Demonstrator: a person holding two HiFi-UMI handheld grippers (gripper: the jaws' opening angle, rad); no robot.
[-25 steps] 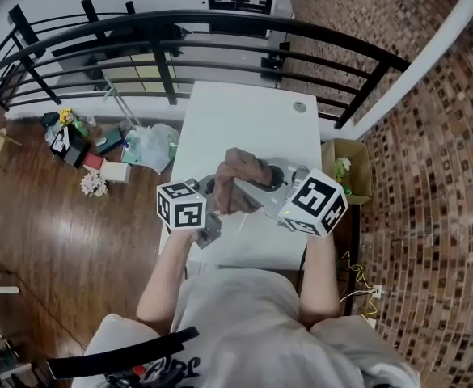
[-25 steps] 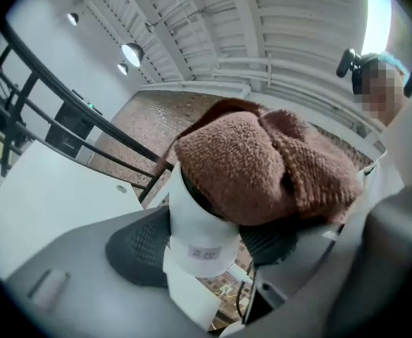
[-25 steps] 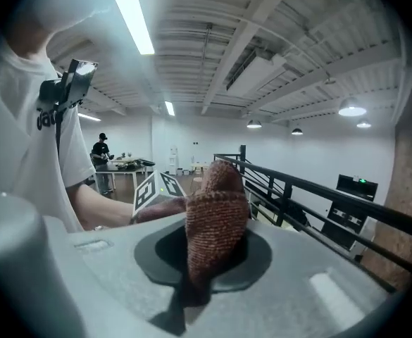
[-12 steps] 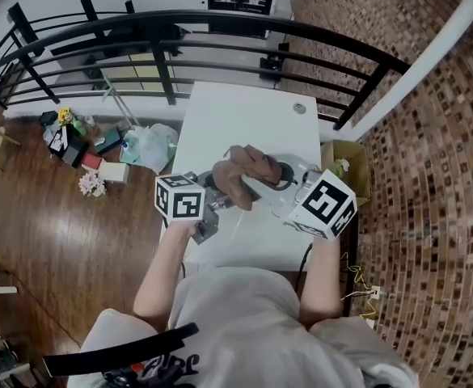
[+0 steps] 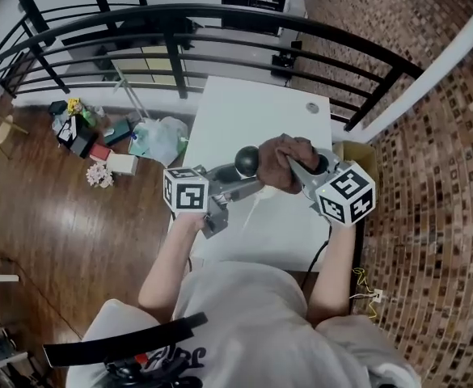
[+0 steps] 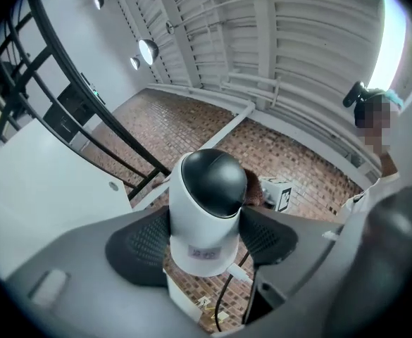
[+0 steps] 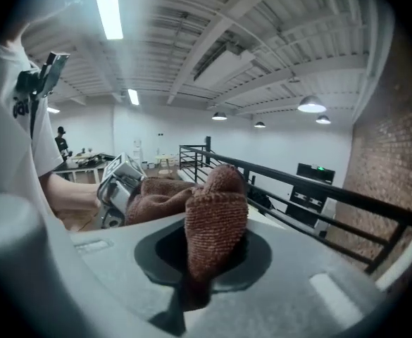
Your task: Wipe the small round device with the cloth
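Head view: over the white worktop [image 5: 244, 111] the left tongs [image 5: 238, 175] and right tongs [image 5: 301, 168] faced each other. The brown cloth [image 5: 283, 160] sat just right of the small round device [image 5: 247, 159].
Left gripper view: we noted the tongs wide apart, pads clamped on the device's white body, dark dome clear of them.
Right gripper view: tongs pinched tight on the cloth.

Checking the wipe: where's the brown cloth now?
The brown cloth is right of centre in the head view, clamped in the right gripper, beside the small round device, above the white table.
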